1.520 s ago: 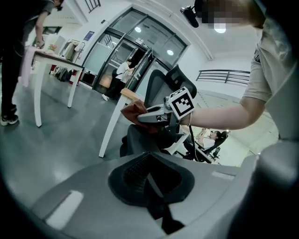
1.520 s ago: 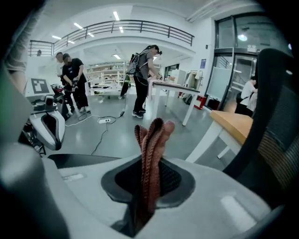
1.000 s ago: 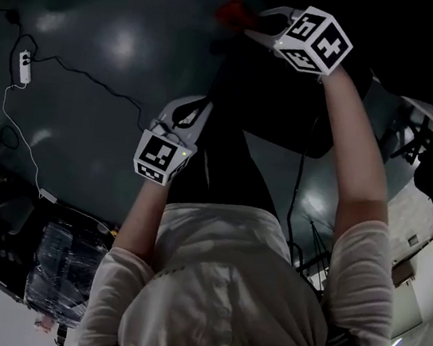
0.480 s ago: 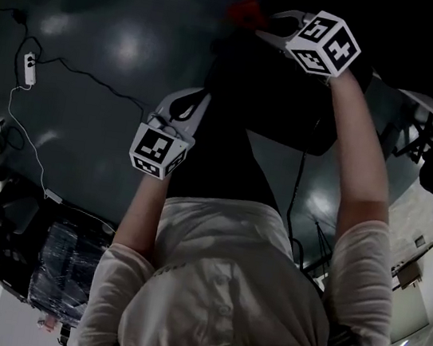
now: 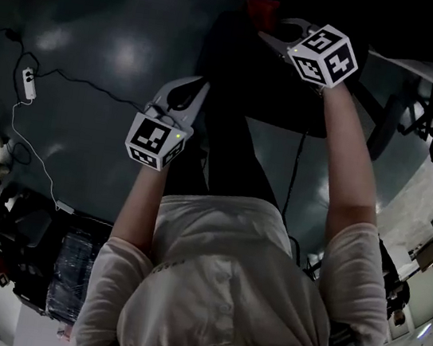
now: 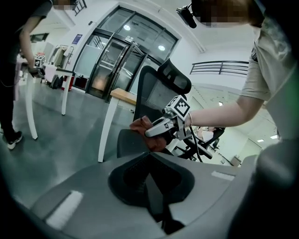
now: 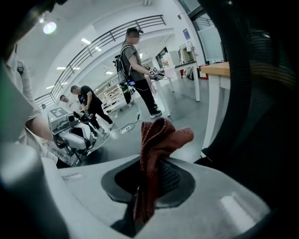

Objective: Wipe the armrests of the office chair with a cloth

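Observation:
In the head view the black office chair (image 5: pixel 281 89) is a dark shape near the top. My right gripper (image 5: pixel 272 30) reaches over it, shut on a red cloth (image 5: pixel 262 9). The right gripper view shows the cloth (image 7: pixel 156 149) bunched and standing up out of the shut jaws (image 7: pixel 148 184). From the left gripper view I see the chair's mesh back (image 6: pixel 152 95) and headrest (image 6: pixel 175 80), with the right gripper (image 6: pixel 152 131) pressing the cloth (image 6: pixel 141 126) against the chair's side. My left gripper (image 5: pixel 199 86) hovers lower left of the chair, shut and holding nothing (image 6: pixel 155 186).
A power strip (image 5: pixel 27 83) with a long cable lies on the dark floor at left. A plastic-wrapped dark load (image 5: pixel 69 267) sits at the lower left. A white table leg (image 6: pixel 106 128) stands beside the chair. Other people (image 7: pixel 135 70) work in the hall.
My right gripper has slid a little to the right along the chair with the cloth. The left gripper has drifted slightly up and left.

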The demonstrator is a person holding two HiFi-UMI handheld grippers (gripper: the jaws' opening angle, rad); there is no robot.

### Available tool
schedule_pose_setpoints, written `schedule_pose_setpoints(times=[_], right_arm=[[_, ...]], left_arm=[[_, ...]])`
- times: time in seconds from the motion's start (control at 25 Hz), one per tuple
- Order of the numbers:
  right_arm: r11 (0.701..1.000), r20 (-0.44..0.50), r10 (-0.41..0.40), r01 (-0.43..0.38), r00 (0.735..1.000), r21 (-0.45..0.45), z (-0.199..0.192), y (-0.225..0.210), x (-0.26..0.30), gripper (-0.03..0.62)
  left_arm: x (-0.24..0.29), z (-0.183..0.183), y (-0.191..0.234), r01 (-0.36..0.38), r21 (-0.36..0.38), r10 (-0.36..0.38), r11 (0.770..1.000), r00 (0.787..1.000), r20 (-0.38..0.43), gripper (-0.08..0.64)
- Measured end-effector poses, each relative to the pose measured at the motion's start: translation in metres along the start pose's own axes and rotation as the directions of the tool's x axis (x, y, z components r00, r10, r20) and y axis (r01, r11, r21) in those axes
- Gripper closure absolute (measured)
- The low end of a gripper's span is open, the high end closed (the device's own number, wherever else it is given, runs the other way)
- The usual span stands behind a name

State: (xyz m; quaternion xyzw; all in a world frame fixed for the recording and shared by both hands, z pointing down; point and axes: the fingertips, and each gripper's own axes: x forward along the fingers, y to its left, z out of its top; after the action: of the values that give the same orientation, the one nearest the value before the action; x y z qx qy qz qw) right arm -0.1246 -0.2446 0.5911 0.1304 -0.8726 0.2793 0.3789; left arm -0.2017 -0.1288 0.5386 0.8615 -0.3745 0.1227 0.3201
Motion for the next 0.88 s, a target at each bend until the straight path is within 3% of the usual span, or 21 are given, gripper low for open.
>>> schedule_pose_setpoints(times=[0.24,0.72,0.88], right_arm=[[0.995,0.05,-0.067,0.063,0.997,0.081,-0.027,0.042,0.011,0.545],[0.986,0.006,-0.129,0.128,0.992,0.107,-0.079,0.126,0.023,0.545],[0.973,0.011,-0.166,0.162,0.986,0.163,-0.097,0.157,0.031,0.545]], left_arm=[[-0.023,-0.013,-0.002,0.047,0.015,-0.047,0.999,0.999,-0.021,0.541],[-0.084,-0.029,0.018,0.078,0.043,-0.077,0.996,0.997,-0.014,0.541],[-0.098,-0.035,0.016,0.121,0.06,-0.12,0.991,0.993,-0.016,0.541]])
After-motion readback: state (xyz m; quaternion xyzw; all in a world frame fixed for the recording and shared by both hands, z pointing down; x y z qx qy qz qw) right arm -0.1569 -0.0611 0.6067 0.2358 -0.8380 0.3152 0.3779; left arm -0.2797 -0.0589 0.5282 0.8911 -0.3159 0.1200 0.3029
